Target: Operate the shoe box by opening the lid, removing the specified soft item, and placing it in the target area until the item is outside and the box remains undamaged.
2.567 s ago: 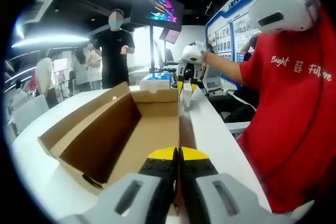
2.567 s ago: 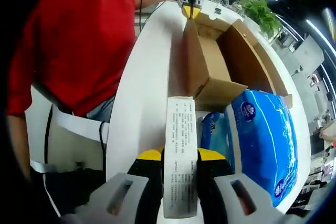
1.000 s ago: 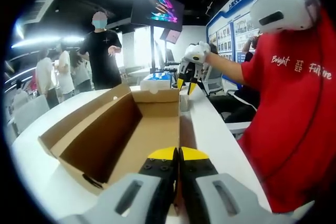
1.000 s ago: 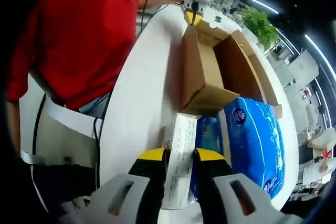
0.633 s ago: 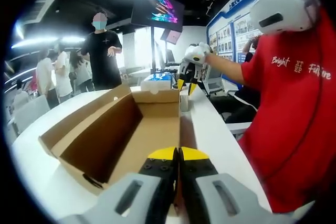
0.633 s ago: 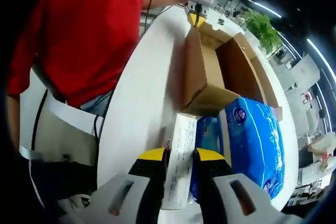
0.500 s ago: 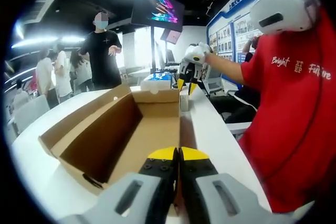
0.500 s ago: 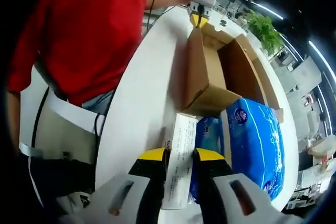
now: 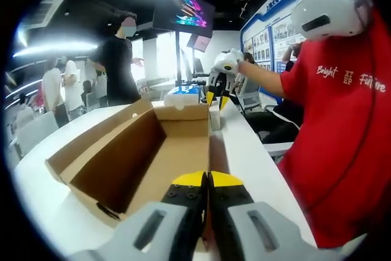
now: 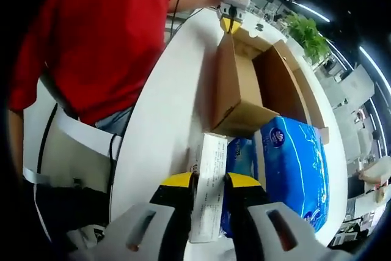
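Now the right gripper (image 9: 215, 97) has let go: a couple of seconds back it was clamped on the white pack (image 10: 208, 187), and at this moment its jaws are spread and lifted just clear above it, upper centre of the left gripper view. The pack stands upright on the white table (image 10: 171, 120), just beyond the end wall of the shoe box (image 9: 146, 151). So the soft item is out and set down; by my reckoning that's the placing step all but done.

Meanwhile the left gripper (image 9: 208, 181) hasn't budged, jaws pressed together at bottom centre, apparently pinching the edge of the box's near wall. The lid flap lies open to the left, and the cardboard looks unharmed.

The right gripper view adds what the other can't: a blue package (image 10: 293, 169) at lower right, close beside the pack and against the box's end. The left gripper view, in turn, shows the box's interior bare.
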Action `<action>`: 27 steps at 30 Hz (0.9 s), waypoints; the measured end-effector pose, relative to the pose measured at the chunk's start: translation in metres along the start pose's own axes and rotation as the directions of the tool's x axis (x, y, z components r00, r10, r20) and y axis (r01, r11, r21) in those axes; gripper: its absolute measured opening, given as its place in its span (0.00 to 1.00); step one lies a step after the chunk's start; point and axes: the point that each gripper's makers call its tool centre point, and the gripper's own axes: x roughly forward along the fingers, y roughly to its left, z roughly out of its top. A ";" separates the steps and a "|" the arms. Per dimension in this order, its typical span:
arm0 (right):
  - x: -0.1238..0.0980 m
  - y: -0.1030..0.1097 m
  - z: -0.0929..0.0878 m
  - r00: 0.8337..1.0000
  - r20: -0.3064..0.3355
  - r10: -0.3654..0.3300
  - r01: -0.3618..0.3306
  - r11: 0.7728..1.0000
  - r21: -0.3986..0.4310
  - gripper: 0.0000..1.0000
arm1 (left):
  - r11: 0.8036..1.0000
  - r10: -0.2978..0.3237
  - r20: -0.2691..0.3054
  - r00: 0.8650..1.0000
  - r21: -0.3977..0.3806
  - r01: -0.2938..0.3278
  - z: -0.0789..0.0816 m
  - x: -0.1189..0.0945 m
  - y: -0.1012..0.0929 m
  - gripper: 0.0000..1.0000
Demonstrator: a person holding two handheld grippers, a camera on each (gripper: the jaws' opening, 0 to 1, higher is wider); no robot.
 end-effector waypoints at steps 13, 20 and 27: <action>-0.010 -0.005 0.011 0.992 0.055 -0.112 0.097 0.971 0.217 0.20 | 1.000 -0.003 -0.002 1.000 0.000 0.003 0.000 0.000 0.000 0.01; -0.016 -0.009 0.034 0.968 0.155 -0.198 0.130 0.921 0.366 0.20 | 1.000 -0.007 -0.004 1.000 0.006 0.007 0.000 0.000 -0.001 0.01; -0.021 -0.015 0.042 0.939 0.181 -0.291 0.183 0.872 0.454 0.20 | 1.000 -0.026 -0.006 1.000 0.003 0.026 0.001 0.001 -0.003 0.01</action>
